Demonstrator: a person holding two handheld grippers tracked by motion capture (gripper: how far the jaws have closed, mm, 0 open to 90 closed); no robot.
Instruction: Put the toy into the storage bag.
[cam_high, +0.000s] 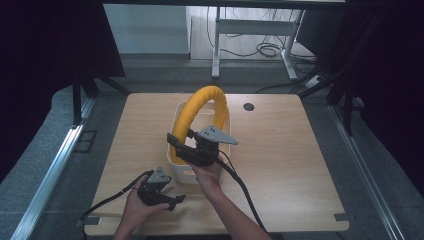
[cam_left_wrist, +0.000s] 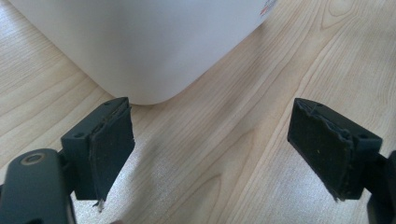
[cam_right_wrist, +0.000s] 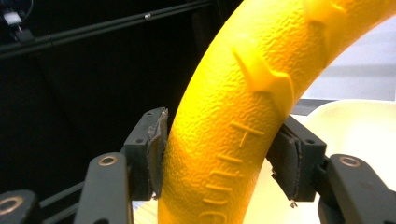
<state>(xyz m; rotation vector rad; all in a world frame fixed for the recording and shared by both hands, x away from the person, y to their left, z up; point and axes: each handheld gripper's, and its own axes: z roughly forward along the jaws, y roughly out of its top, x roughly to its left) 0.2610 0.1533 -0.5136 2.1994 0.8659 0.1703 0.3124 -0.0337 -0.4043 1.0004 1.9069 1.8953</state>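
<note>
A thick yellow textured ring (cam_high: 205, 97) arches upright out of a white bin (cam_high: 181, 176) in the middle of the wooden table (cam_high: 280, 150). My right gripper (cam_high: 181, 145) is shut on the ring's left limb, above the bin's front. In the right gripper view the two pads press both sides of the yellow ring (cam_right_wrist: 243, 93), where my right gripper (cam_right_wrist: 219, 158) holds it, and the bin's rim (cam_right_wrist: 355, 126) lies behind. My left gripper (cam_high: 172, 197) is low by the bin's front left corner. In its own view, my left gripper (cam_left_wrist: 210, 149) stands open and empty, facing the bin's rounded corner (cam_left_wrist: 140, 42).
A dark round grommet (cam_high: 248, 106) sits in the tabletop at the back right. Black cables trail from both grippers toward the front edge. Beyond the table stands a white desk frame (cam_high: 250, 30) with cables on the floor. Bare wood (cam_left_wrist: 261, 93) lies right of the bin.
</note>
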